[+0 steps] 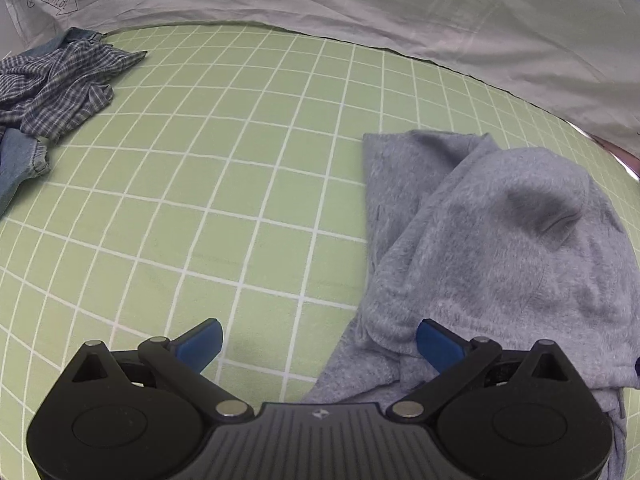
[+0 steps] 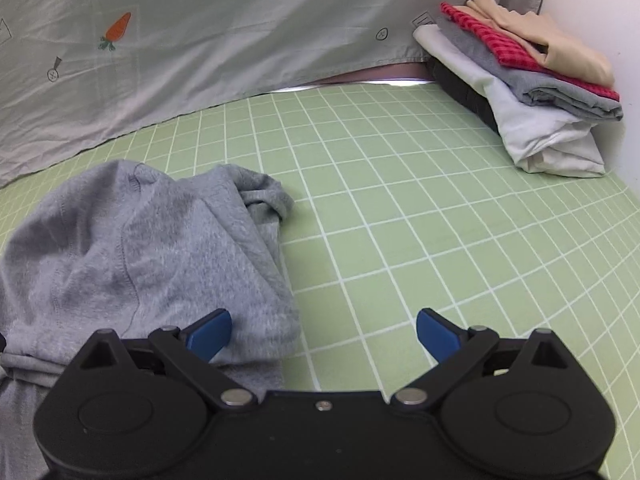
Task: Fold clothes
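1. The grey garment [image 1: 500,240] is lying bunched on the green grid mat [image 1: 240,160], between the two grippers. It is sitting to the right in the left wrist view and to the left in the right wrist view [image 2: 140,248], so each gripper is flanking one side of it.
2. The left gripper [image 1: 320,338] is holding its jaws spread wide and is gripping nothing. One blue fingertip [image 1: 436,340] is lying against or just over the garment's near edge; contact cannot be confirmed.
3. The right gripper [image 2: 324,330] is also standing fully open and empty. Its left fingertip [image 2: 210,330] is overlapping the cloth's near edge, while the other is hanging over bare mat.
4. Judgement: the open jaws at opposite edges are suggesting preparation for a two-point pinch, so the cloth can be lifted and spread flat before folding.
5. The folded stack [image 2: 528,80] is resting at the mat's far right corner, probably as the finished pile.
6. The plaid shirt [image 1: 60,84] and a denim item [image 1: 20,164] are waiting crumpled at the far left, apparently as unfolded stock.
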Demonstrator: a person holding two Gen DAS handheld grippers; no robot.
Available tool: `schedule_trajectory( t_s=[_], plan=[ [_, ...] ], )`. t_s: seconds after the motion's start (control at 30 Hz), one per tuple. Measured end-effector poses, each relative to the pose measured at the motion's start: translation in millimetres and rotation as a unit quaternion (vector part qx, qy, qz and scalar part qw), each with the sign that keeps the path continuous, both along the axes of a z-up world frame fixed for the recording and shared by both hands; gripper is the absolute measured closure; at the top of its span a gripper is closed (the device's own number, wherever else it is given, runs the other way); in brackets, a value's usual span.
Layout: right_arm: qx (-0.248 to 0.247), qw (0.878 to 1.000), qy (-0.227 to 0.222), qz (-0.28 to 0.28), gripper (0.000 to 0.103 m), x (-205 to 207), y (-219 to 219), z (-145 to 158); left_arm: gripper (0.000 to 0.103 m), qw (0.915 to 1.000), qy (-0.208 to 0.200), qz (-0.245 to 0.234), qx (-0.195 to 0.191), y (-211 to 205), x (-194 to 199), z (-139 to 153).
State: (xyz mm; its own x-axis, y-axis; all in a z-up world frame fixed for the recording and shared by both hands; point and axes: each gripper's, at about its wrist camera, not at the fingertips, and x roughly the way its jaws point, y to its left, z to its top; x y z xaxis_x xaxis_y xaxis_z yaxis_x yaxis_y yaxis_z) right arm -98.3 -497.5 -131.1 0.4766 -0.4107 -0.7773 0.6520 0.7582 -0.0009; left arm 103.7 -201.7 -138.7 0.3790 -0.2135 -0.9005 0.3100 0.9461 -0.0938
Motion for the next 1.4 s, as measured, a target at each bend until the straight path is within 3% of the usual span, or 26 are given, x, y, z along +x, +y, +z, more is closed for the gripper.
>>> schedule_trajectory(
  t_s=[0.33,0.53,0.77,1.0,1.4],
  plan=[
    [-0.004,0.999,-0.041,0.021,0.002,-24.8,16.0,28.2,0.001,0.9989,-0.039,0.000,-0.028,23.5,-32.9,33.7],
    [0.026,0.998,-0.044,0.042,0.000,-59.2,39.6,26.2,0.001,0.9994,-0.028,0.012,-0.018,61.8,-67.1,30.6],
    [0.065,0.996,0.013,0.067,0.000,-96.0,73.5,-4.9,0.001,0.9998,0.017,0.006,0.011,105.9,-109.5,4.4],
    [0.086,0.993,0.054,0.061,0.000,-132.2,96.7,-24.8,0.001,0.9985,0.045,-0.016,0.025,124.7,-147.9,-15.9],
    [0.076,0.992,0.070,0.077,0.000,-159.5,120.8,-29.4,0.000,0.9953,0.048,-0.081,0.025,121.0,-189.4,-20.0]
  ],
)
